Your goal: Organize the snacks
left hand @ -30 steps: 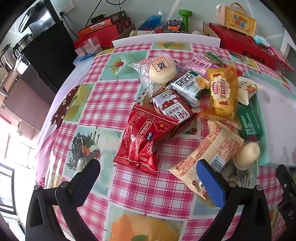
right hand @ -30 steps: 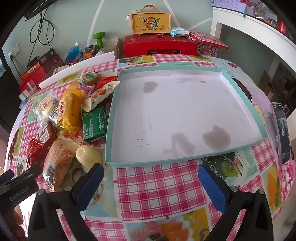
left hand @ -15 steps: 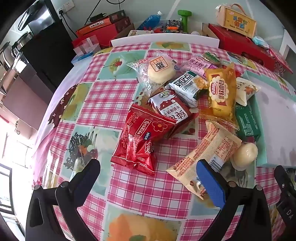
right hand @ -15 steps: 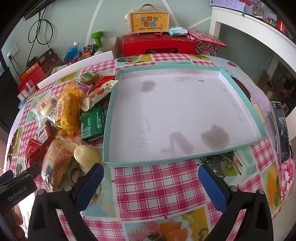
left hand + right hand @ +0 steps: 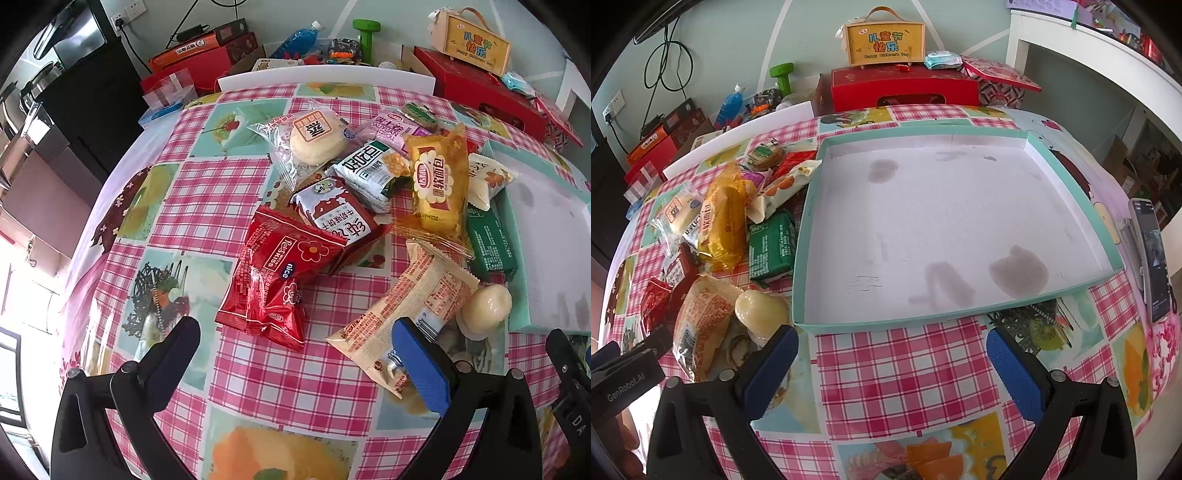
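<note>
A: Left wrist view?
B: Left gripper (image 5: pixel 295 354) hovers over the surface (image 5: pixel 207 206), fingers (image 5: pixel 421 365) spread wide, nothing between them. Snack pile ahead: red packs (image 5: pixel 273 280) nearest, straight in front. Beige pack (image 5: pixel 410 306) lies under the blue finger pad. Pale bun (image 5: pixel 484 310) just right of it, beside the tray (image 5: pixel 517 295) corner. Yellow bread pack (image 5: pixel 436 184), green pack (image 5: pixel 487 240) and round cake (image 5: pixel 314 136) sit further back.
A: Right wrist?
B: Right gripper (image 5: pixel 892 363) also wide apart and empty, low over the checked cloth, just short of the tray's near rim (image 5: pixel 923 321). Tray holds no snacks, only grey stains. All snacks piled left of it; green pack (image 5: pixel 772 247) touches the left wall, bun (image 5: pixel 757 310) at the near-left corner. Phone (image 5: pixel 1152 258) lies right of the tray, apart from it. Left gripper body shows at the lower left edge.
</note>
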Tool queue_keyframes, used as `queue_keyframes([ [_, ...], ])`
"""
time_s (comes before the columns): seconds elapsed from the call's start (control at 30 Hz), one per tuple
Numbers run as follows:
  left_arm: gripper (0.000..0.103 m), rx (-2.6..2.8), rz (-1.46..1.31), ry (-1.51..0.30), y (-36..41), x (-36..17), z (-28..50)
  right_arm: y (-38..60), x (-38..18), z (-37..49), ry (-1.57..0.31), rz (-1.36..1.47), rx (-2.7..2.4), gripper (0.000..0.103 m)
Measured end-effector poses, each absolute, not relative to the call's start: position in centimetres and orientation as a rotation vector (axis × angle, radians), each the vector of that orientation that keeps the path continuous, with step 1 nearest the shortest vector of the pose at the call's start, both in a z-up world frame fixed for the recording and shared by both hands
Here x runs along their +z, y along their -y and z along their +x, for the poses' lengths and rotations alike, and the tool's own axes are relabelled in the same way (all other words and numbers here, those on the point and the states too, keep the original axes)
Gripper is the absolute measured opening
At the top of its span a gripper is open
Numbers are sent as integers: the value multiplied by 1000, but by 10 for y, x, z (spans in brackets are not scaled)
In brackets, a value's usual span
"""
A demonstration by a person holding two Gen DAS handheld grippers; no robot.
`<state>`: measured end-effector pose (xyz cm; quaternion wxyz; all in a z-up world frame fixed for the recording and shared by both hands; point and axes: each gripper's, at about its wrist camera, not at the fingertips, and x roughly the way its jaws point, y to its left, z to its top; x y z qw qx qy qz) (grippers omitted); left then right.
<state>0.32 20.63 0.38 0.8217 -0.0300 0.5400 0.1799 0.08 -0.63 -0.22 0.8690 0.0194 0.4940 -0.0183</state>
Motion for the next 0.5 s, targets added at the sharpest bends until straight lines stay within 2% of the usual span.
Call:
queue_keyframes([
  [0.5,103,375,-65,-1157,-206,2,4,8,-3,0,-1039,42,-39,103],
])
